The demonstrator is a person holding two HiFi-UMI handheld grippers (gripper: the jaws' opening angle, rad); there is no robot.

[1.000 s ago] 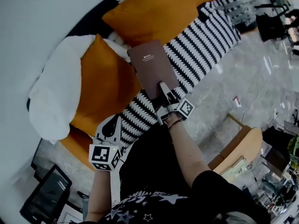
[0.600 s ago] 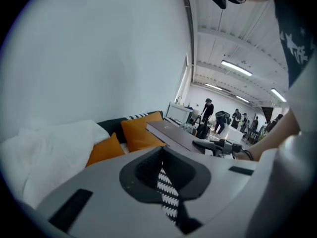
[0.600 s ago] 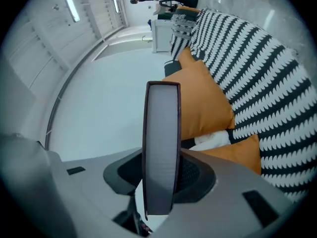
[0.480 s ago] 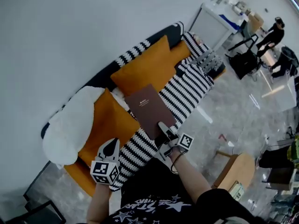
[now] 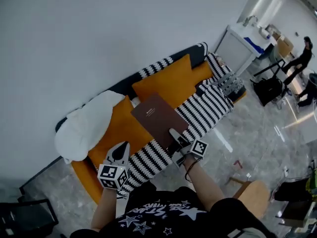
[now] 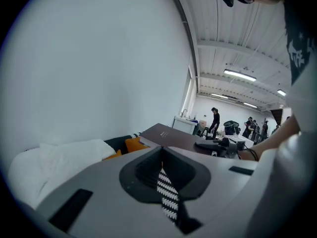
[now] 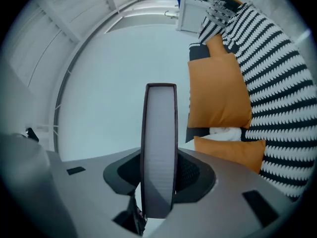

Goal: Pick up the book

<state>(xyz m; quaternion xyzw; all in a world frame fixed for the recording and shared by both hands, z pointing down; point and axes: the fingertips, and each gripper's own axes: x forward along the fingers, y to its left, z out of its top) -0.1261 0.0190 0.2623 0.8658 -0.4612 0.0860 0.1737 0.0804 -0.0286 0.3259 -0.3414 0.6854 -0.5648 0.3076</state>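
Note:
A dark brown book [image 5: 159, 119] is held flat above the sofa, its near edge between the jaws of my right gripper [image 5: 174, 135], which is shut on it. In the right gripper view the book's page edge [image 7: 159, 148] stands upright between the jaws. My left gripper [image 5: 120, 148] hangs to the left of the book, apart from it, its fingers closed to a point with nothing in them. The left gripper view looks past those closed jaws [image 6: 161, 155] to the book [image 6: 171, 135] and the right gripper [image 6: 218, 145] clamped on it.
Below lies a sofa with a black-and-white striped cover [image 5: 200, 110], two orange cushions [image 5: 168, 83] [image 5: 116, 128] and a white pillow [image 5: 86, 125]. A wooden stool [image 5: 255, 197] stands at the lower right. A white table [image 5: 242, 38] and people [image 5: 302, 58] are far right.
Both grippers have risen, and the book has come up with the right one, higher above the sofa. The sofa looks smaller and more wall and floor show.

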